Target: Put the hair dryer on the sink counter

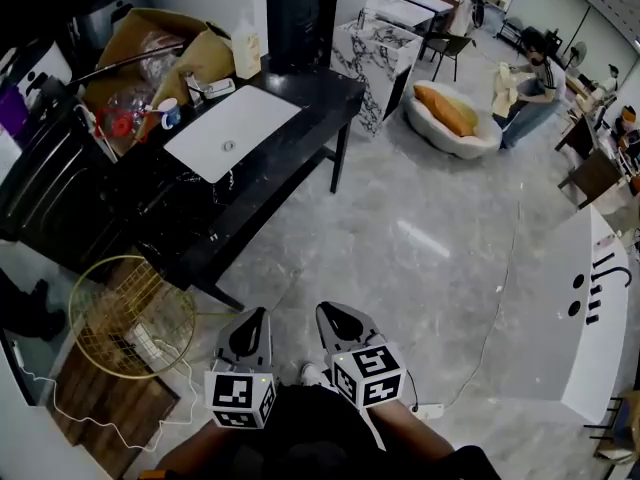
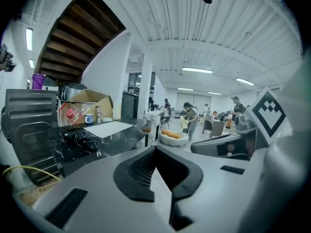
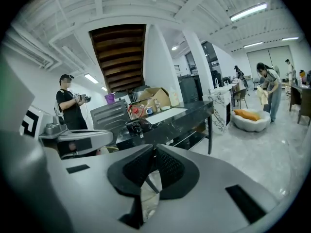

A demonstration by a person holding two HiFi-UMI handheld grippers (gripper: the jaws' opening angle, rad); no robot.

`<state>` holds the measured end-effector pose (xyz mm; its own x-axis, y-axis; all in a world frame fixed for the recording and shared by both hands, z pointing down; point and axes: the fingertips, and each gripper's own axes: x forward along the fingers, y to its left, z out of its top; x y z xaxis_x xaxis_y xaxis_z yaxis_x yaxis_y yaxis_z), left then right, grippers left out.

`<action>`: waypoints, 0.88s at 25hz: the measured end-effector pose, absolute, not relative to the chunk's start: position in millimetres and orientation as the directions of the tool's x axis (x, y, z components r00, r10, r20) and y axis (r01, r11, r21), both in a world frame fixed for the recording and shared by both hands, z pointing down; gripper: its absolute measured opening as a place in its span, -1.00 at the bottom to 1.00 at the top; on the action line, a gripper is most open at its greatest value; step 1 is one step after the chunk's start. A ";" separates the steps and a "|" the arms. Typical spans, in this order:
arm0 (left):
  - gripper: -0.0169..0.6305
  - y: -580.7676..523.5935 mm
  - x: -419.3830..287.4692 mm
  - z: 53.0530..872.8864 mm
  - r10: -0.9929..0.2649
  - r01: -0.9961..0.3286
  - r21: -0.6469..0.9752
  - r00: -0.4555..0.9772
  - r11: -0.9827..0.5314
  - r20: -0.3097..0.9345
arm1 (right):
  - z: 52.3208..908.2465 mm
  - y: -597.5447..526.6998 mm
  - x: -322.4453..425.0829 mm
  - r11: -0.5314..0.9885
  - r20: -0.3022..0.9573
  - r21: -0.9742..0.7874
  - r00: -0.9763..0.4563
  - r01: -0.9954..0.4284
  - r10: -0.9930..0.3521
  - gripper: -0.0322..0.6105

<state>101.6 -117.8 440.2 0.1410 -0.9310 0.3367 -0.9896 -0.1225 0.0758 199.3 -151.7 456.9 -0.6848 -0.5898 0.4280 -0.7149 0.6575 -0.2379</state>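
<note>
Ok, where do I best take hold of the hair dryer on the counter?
Probably the barrel, from above. The hair dryer lies flat on the counter beside the sink, a round end seemingly toward the front edge, cord bunched beside it. The handle is hard to make out against the dark top, so close across the barrel, clear of the cord.

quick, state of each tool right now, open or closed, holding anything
left tool: closed, nothing between its jaws.
right tool: closed, nothing between its jaws.
</note>
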 end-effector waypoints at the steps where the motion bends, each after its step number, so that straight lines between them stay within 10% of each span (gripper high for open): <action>1: -0.93 -111.3 107.4 442.6 -0.928 -0.990 0.070 0.137 -0.119 0.348 | 459.9 -148.1 204.4 0.657 0.434 -0.243 -0.686 -0.713 -0.584 -0.80; 22: -0.93 -23.4 63.4 434.6 -0.927 -0.982 0.086 0.185 -0.166 0.326 | 468.9 -45.7 149.1 0.611 0.480 -0.246 -0.642 -0.752 -0.598 -0.83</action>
